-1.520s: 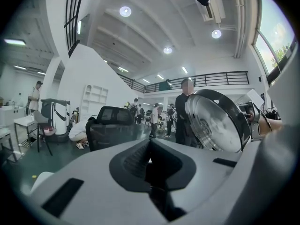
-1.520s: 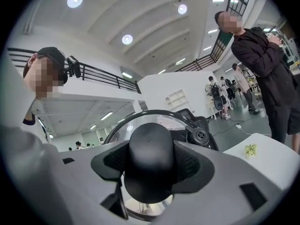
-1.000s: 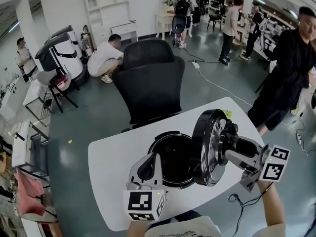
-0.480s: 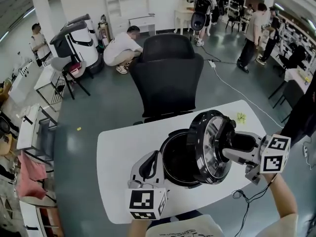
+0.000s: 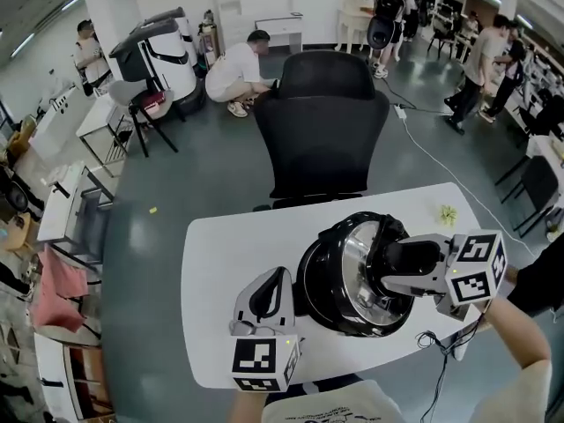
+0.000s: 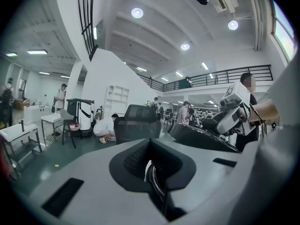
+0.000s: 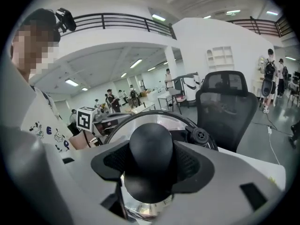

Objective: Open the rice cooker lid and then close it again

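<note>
A black rice cooker [image 5: 328,315] stands on the white table [image 5: 225,254]. Its round lid [image 5: 352,267], steel inside a black rim, tilts low over the pot, its inner face turned to the left. My right gripper [image 5: 401,259] is shut on the lid's black knob [image 7: 151,146], which fills the gap between its pads; the lid's rim [image 7: 154,117] arcs behind it. At the cooker's left side, my left gripper [image 5: 280,285] is shut on a thin silvery edge of the cooker [image 6: 152,179]. In the left gripper view the lid [image 6: 201,137] shows as a dark disc at right.
A black office chair [image 5: 322,130] stands just behind the table. A cable [image 5: 439,344] lies at the table's front right, and a small yellow-green thing [image 5: 448,212] at its far right. Several people and desks fill the room beyond.
The lid has swung down from nearly upright to a low tilt over the pot, with my right gripper following it down and left. The left gripper stays at the cooker's left side.
</note>
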A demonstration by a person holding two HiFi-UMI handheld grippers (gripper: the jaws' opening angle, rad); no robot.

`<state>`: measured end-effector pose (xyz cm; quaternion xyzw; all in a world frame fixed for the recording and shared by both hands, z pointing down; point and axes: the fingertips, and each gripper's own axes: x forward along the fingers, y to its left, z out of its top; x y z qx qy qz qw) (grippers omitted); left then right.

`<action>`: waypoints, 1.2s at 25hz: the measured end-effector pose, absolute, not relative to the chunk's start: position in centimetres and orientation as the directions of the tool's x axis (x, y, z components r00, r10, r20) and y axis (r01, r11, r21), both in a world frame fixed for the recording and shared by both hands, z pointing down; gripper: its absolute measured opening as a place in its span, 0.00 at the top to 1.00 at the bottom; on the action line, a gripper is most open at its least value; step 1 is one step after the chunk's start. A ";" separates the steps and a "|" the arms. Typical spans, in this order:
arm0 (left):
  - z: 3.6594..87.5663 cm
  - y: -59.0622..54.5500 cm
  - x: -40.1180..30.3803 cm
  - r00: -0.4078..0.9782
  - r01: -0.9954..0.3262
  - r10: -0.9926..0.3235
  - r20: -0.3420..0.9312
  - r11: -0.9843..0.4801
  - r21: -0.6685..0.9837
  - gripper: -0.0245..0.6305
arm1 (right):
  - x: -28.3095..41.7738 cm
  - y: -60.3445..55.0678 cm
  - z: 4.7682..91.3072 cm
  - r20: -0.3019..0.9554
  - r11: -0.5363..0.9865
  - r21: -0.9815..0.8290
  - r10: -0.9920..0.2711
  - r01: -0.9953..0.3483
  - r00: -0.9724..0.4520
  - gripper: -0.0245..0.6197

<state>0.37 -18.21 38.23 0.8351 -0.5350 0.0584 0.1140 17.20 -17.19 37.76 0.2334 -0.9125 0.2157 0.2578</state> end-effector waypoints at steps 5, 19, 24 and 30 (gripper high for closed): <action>38.6 -18.5 -0.7 0.388 -0.921 -0.892 0.231 -0.366 0.131 0.94 | 16.0 -17.8 39.1 0.621 0.829 -0.258 -0.251 -0.496 -0.743 0.50; 39.9 -19.5 -1.5 0.347 -0.937 -0.902 0.257 -0.321 0.138 0.94 | 14.0 -18.4 43.5 0.776 0.922 -0.141 -0.124 -0.361 -0.618 0.50; 40.5 -19.9 -1.4 0.347 -0.937 -0.900 0.262 -0.321 0.139 0.94 | 13.7 -18.5 45.4 0.821 0.942 -0.102 -0.102 -0.321 -0.562 0.50; 41.1 -20.5 -1.6 0.348 -0.937 -0.897 0.273 -0.319 0.143 0.94 | 13.6 -18.4 46.4 0.856 0.960 -0.054 -0.097 -0.275 -0.508 0.50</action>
